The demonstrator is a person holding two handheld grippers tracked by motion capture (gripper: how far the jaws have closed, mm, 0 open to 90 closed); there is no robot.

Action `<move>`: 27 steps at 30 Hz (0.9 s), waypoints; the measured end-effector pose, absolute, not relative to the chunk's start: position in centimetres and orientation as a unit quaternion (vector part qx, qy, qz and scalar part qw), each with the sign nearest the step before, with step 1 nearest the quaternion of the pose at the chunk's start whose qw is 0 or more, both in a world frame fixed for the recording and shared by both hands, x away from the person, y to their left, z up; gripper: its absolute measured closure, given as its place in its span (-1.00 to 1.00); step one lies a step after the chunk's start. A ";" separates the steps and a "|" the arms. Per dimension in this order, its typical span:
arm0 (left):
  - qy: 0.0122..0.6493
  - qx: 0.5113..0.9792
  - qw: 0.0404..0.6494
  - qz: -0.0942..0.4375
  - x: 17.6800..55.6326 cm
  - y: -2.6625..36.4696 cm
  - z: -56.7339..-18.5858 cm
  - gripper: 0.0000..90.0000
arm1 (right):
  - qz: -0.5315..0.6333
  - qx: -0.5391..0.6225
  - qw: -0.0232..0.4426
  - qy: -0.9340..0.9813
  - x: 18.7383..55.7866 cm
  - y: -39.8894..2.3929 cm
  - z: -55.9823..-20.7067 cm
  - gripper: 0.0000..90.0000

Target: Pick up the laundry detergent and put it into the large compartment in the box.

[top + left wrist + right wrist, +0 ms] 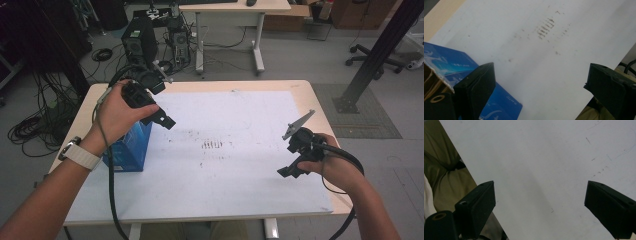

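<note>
High view: two grippers over one white sheet [240, 170]; one blue box [131, 147] at its left edge.
Left gripper [162, 117] above the box, jaws wide apart, empty; right gripper [290, 170] likewise, well apart from it.

Blue box [129, 150]: glossy printed cardboard. White sheet [225, 165]: matt, smudged. Table [320, 107]: pale wood.

Both claws [162, 120] [290, 171] wide apart, aloft.

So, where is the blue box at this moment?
In the high view the blue box stands near the table's left edge, below the left gripper.
</note>
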State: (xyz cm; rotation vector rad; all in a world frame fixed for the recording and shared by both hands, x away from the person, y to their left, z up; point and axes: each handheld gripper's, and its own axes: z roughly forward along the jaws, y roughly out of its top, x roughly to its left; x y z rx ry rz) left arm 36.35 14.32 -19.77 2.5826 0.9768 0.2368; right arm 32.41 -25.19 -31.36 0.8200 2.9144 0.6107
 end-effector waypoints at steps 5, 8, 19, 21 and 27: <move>0.333 0.922 0.181 0.082 36.1 13.7 -20.1 -0.80 | 0.199 0.264 0.026 0.944 32.4 -25.1 -31.4 -0.78; 0.328 0.924 0.178 0.081 36.0 13.4 -20.3 -0.80 | 0.198 0.264 0.026 0.943 32.3 -25.2 -31.4 -0.78; 0.316 0.930 0.171 0.076 35.9 12.6 -21.2 -0.80 | 0.199 0.266 0.025 0.943 32.3 -25.3 -31.5 -0.78; 0.312 0.932 0.168 0.076 35.9 12.5 -21.3 -0.80 | 0.199 0.266 0.026 0.943 32.2 -25.3 -31.5 -0.78; 0.315 0.931 0.170 0.075 35.9 12.6 -21.3 -0.80 | 0.199 0.266 0.025 0.943 32.2 -25.3 -31.6 -0.78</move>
